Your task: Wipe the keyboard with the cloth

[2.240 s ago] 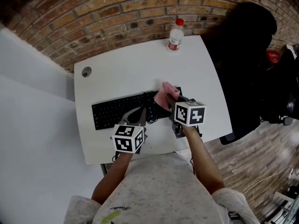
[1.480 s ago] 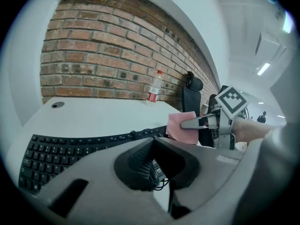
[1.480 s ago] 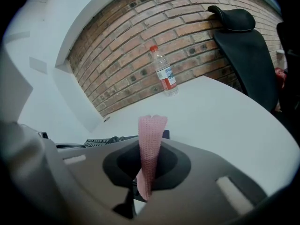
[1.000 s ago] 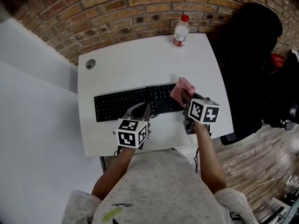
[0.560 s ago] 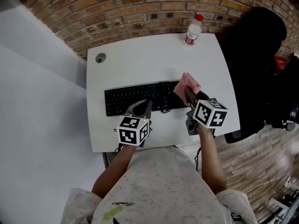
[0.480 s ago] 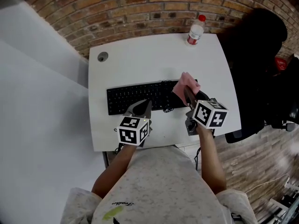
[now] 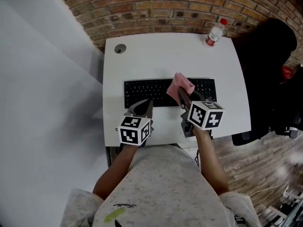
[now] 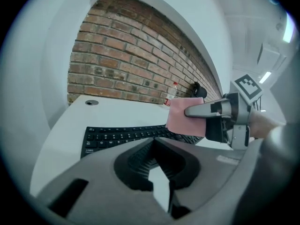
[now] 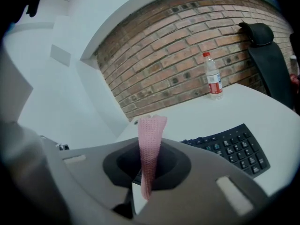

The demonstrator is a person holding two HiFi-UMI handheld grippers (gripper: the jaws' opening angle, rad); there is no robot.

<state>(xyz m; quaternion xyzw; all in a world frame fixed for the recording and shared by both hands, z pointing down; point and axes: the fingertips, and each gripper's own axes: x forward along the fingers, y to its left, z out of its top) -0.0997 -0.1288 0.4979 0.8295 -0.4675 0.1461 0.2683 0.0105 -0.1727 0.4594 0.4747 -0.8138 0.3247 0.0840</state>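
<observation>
The clear plastic bottle has a red cap and a red-and-white label, but its print is too small to read, as are the key legends. The right gripper has its fingers pinched on a pink knitted cloth. The ribbed, folded cloth stands up in a narrow strip past the fingertips. In the head view the cloth hangs over the middle of the flat black keyboard; whether it touches the keys cannot be told. The left gripper has its fingers closed together on nothing, with the keyboard's near edge just beyond their tips. The keyboard lies on a smooth white table. The bottle stands well beyond the right fingers at the far corner. A round grey cable hole lies far beyond the left fingers, with a red brick wall behind it. A black office chair stands to the right.
</observation>
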